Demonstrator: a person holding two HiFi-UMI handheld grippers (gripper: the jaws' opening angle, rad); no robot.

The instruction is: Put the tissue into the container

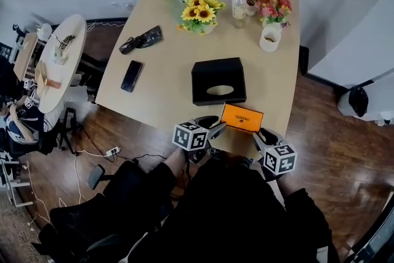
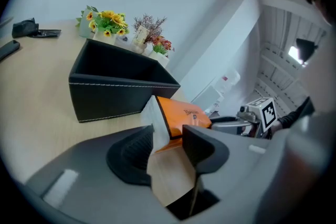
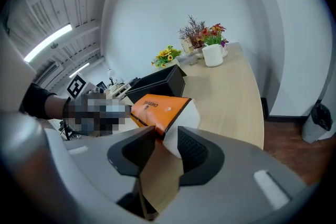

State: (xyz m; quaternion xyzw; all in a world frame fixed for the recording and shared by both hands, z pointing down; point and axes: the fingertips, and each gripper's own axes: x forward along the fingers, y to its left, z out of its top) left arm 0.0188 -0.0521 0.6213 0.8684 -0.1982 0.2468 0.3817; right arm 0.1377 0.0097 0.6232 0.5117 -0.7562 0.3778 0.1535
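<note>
An orange tissue pack (image 1: 242, 117) lies near the front edge of the wooden table (image 1: 166, 89), just in front of the black open-topped container (image 1: 218, 80). My left gripper (image 1: 217, 126) holds the pack's left end and my right gripper (image 1: 261, 135) holds its right end. In the left gripper view the white end of the tissue pack (image 2: 181, 115) sits between the jaws of the left gripper (image 2: 168, 141), pads pressing on it, with the container (image 2: 113, 89) behind. In the right gripper view the right gripper (image 3: 167, 144) pinches the pack's (image 3: 157, 107) near corner.
A black phone (image 1: 131, 76) and a dark bundle (image 1: 141, 40) lie at the table's left. Sunflowers (image 1: 200, 12), a bottle (image 1: 239, 9), and a white mug (image 1: 269, 38) stand at the back. A round side table (image 1: 58, 61) is at the left, a bin (image 1: 357, 101) at the right.
</note>
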